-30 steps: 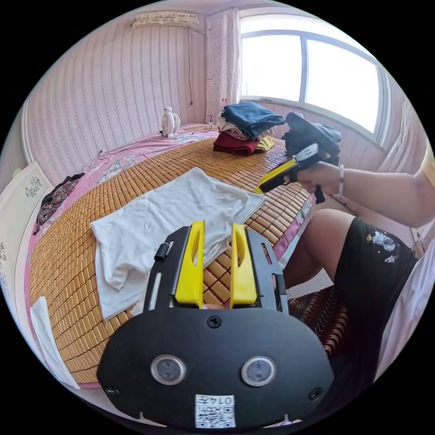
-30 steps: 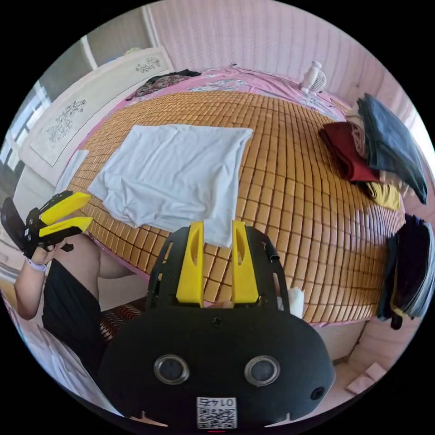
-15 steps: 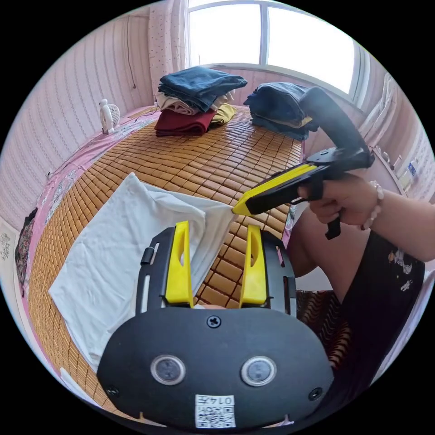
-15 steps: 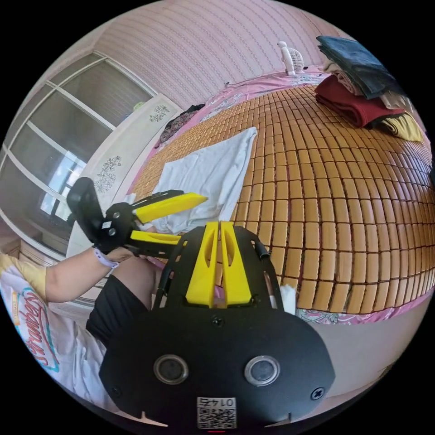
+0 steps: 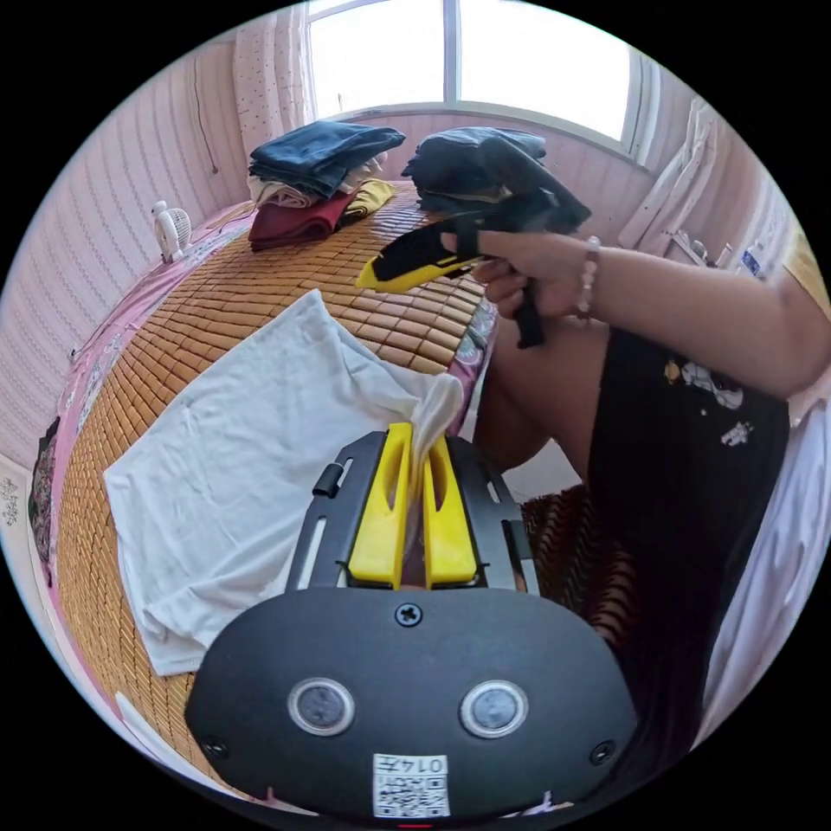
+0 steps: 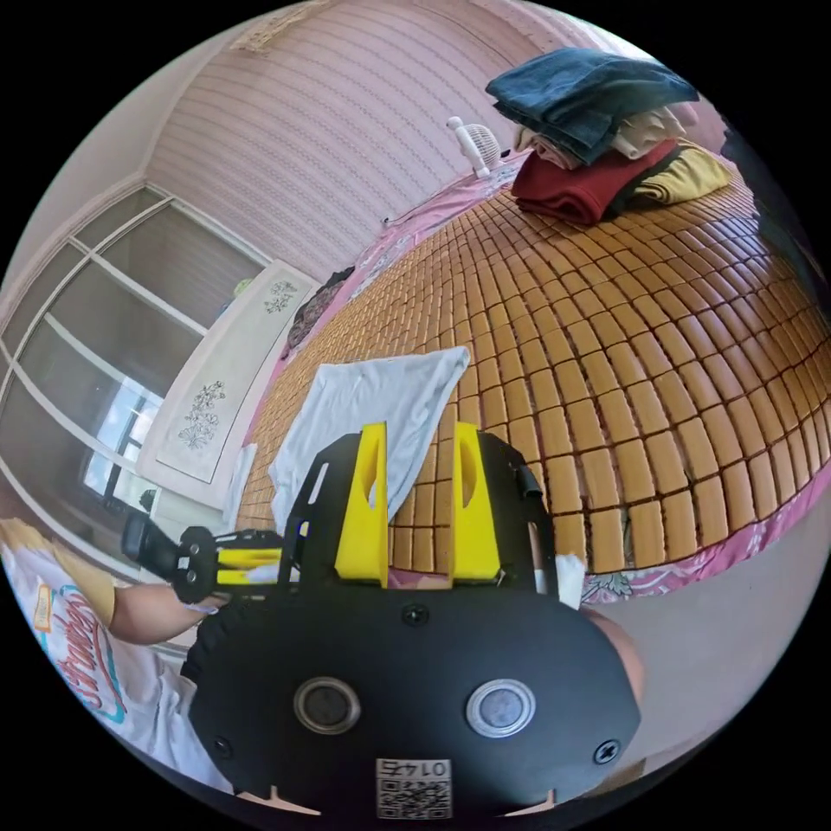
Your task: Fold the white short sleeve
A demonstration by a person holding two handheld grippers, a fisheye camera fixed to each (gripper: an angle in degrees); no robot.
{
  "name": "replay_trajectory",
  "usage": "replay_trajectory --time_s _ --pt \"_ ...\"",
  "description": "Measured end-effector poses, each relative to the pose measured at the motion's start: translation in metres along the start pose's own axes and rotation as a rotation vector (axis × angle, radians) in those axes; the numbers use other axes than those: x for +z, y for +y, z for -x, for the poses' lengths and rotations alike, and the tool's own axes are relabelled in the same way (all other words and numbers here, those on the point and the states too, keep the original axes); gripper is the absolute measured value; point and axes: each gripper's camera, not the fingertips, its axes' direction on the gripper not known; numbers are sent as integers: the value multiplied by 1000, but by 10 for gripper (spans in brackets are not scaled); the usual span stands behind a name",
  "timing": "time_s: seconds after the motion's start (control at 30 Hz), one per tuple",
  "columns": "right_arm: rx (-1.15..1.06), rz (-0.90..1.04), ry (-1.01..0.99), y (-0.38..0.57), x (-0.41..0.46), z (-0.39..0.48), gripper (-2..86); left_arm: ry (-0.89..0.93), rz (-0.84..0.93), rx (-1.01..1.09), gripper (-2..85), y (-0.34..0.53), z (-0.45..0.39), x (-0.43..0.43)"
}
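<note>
The white shirt (image 5: 251, 450) lies spread on the bamboo mat (image 5: 260, 294) near the bed's edge. One corner of it is pinched between the closed jaws of the left gripper (image 5: 414, 450). The right gripper (image 6: 420, 450) hangs above the mat beside the shirt with its jaws apart and empty. Folded clothes (image 5: 316, 186) are stacked near the window (image 5: 467, 61).

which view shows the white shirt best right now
The left gripper view: the white shirt lies spread across the mat, one corner pinched in the left hand-held gripper. The right gripper view catches a smaller part, partly behind the open right hand-held gripper.
</note>
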Motion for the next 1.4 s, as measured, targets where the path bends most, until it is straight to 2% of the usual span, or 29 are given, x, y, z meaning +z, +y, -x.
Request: replay_trajectory --time_s 0.07,0.17,0.3,0.4,0.57,0.73,0.83,0.9,0.97,1.1,1.2,1.27,1.4 --pt "21 8 56 -5 8 -8 107 5 -3 8 -6 17 -6 -5" --pt "67 13 96 -8 19 -21 87 4 -1 -7 -6 40 -8 -12" --pt "99 -10 57 -11 19 -35 23 6 -37 -39 -6 67 0 -21" --pt "100 -11 4 -14 13 -40 10 0 -67 -52 -6 87 7 -29" --pt "42 -120 -14 -21 -35 -24 2 0 -181 -95 -6 124 18 -56" --pt "-143 -141 9 -68 -66 36 -2 29 -375 -338 -5 172 52 -90" --pt "-275 -74 -12 -121 -38 92 2 -3 -468 -502 0 212 90 -111" --pt "-342 -5 -38 -165 10 140 13 -88 -490 -625 14 247 126 -124" --pt "-372 70 -39 -193 58 171 43 -163 -447 -741 42 277 157 -125" --pt "-410 258 121 -227 160 206 89 -292 -291 -937 84 347 226 -113" --pt "-505 309 212 -228 197 220 111 -223 -204 -984 100 382 256 -102" --pt "-569 345 256 -227 215 227 128 -174 -195 -962 108 392 266 -96" --pt "-663 401 344 -230 252 240 138 -215 -133 -815 135 389 274 -77"
